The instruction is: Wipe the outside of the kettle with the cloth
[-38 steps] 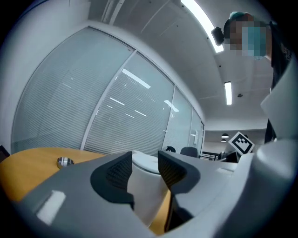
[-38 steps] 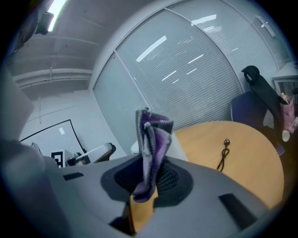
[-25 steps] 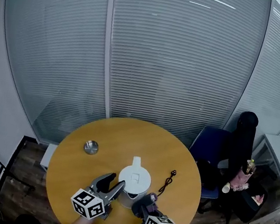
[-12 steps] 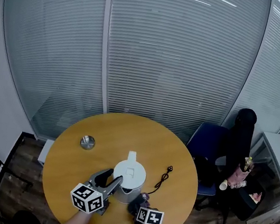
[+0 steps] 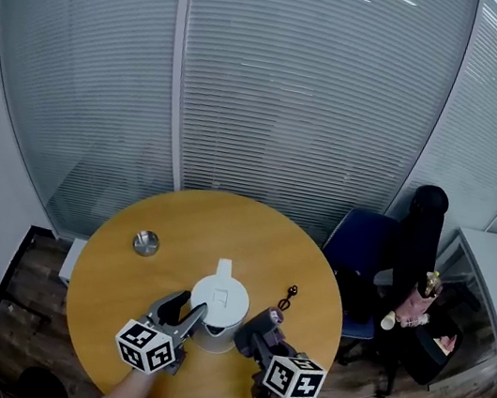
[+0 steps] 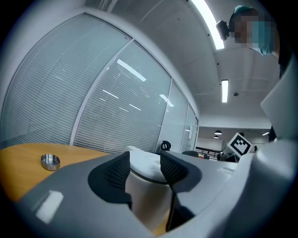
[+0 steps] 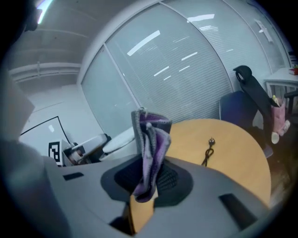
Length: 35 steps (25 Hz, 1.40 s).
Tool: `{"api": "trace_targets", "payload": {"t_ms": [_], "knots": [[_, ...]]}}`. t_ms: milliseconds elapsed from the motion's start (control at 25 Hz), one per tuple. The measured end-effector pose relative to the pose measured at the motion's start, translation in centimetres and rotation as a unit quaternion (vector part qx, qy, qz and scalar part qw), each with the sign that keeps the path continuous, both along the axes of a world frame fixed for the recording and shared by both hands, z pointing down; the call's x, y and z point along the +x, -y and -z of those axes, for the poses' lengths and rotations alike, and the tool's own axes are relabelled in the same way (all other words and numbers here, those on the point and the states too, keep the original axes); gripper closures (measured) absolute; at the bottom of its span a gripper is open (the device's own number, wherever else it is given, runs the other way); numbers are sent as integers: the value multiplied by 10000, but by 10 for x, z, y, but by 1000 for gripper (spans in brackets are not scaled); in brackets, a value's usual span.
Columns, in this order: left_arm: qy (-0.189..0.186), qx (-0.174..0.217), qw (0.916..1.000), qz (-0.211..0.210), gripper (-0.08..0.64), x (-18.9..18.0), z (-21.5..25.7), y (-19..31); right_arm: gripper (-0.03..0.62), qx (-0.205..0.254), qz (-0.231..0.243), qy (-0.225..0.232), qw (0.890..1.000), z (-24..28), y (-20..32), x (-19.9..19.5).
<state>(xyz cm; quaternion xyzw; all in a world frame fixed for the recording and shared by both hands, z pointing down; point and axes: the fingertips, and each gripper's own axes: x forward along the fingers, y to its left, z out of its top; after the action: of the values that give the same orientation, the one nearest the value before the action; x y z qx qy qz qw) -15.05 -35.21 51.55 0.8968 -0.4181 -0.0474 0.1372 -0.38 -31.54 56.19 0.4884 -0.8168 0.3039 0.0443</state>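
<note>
A white-lidded steel kettle (image 5: 217, 304) stands on the round wooden table (image 5: 252, 232), near its front edge. My left gripper (image 5: 183, 309) is open at the kettle's near left side. In the left gripper view the kettle (image 6: 146, 195) fills the gap beyond the two pads, and I cannot tell whether they touch it. My right gripper (image 5: 256, 330) is just right of the kettle, shut on a purple and grey cloth (image 5: 265, 318). In the right gripper view the cloth (image 7: 150, 139) stands up from the jaws, with the kettle (image 7: 118, 139) behind it to the left.
A black power cord (image 5: 288, 298) lies on the table right of the kettle. A small metal dish (image 5: 146, 242) sits at the table's left. A blue chair (image 5: 366, 262) and a desk stand to the right. Blinds cover the glass wall behind.
My right gripper has carried the cloth from the kettle's near side to its right side. The left gripper has stayed by the kettle. The head view has shifted a little.
</note>
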Motion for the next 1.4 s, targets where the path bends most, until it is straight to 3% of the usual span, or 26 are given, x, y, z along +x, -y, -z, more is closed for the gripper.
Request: {"api": "trace_targets", "payload": {"t_ms": [200,480,1040,1240,1400], "knots": [[-19,32,9999,101,370,-1,0,1,528,242,200,-326,9990,21,17,2],[-76,25,9998,162,370,-3,-2,3,528,40,375,-885,9954,-13,36,-3],[-158,51,9996,234,379,-5,-4,1,528,-1407,480,-1518,9772,-164,27,-6],[-145,60,9996,240,379,-5,-5,2,528,-1359,452,-1487,9785,-163,26,-4],[-171,35,9996,235,379,-4,-5,1,528,-710,267,-1441,9867,-113,35,5]]}}
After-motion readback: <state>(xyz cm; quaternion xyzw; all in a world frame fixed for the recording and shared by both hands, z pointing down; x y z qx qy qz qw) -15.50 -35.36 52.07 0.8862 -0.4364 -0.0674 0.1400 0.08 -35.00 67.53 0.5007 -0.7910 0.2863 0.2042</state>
